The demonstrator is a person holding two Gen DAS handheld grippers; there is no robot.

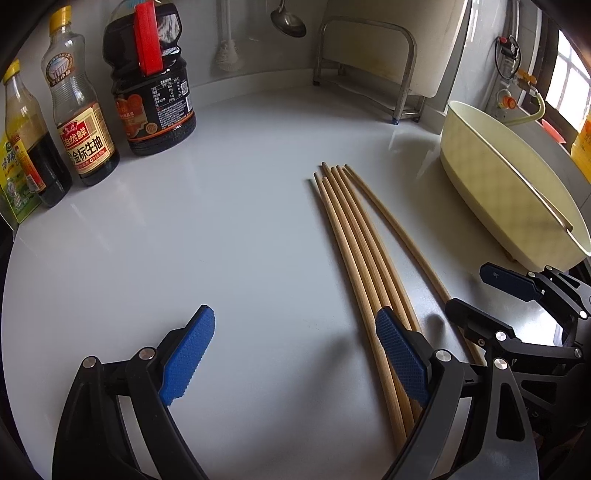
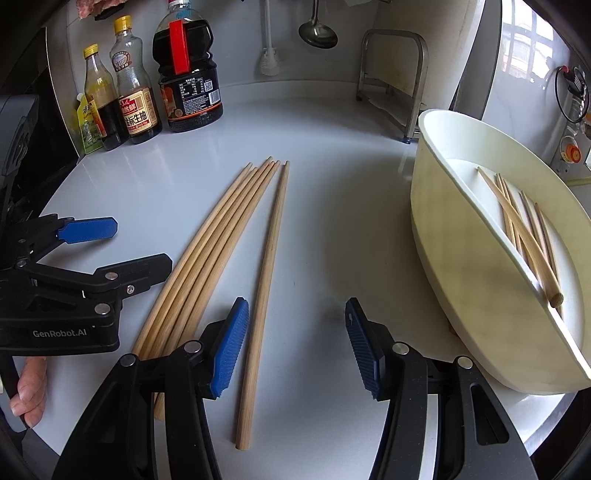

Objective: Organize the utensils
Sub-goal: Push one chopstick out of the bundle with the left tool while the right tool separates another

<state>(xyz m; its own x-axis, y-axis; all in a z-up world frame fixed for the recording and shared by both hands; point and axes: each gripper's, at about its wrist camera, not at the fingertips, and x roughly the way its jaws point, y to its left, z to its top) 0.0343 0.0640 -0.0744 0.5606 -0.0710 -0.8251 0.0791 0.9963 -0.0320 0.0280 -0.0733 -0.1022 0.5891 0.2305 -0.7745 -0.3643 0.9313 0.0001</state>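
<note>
While both grippers hang low over the white countertop (image 2: 332,221), nothing is held on either side. The left gripper (image 1: 295,350) has its blue pads spread wide, with only bare counter between them; its right-hand pad sits over the near ends of a bundle of wooden chopsticks (image 1: 354,236), though I cannot tell whether it touches them. That bundle is 5 sticks lying side by side, touching along their length, tips pointing toward the back wall. Just to their right lies a single chopstick (image 2: 264,295), apart from the bundle at its near end and converging with it at the far tips. The right gripper (image 2: 295,350) stands partly open above this loose stick's near end; the stick passes just beside the left pad, with no pad pressing on it. Over on the right sits a cream oval utensil tray (image 2: 436,236) with a divider running its length, and more chopsticks (image 2: 524,236) already lie crossed in the compartment on the far side of that divider. From the right wrist view, the left gripper shows at the left edge, and a person's fingers (image 2: 27,391) curl around its handle. Along the back stand 3 sauce bottles, the biggest a dark soy sauce jug (image 1: 151,85) with a red handle, a steel ladle (image 1: 288,20) hanging on the wall, and a metal rack (image 1: 369,66) in the corner.
</note>
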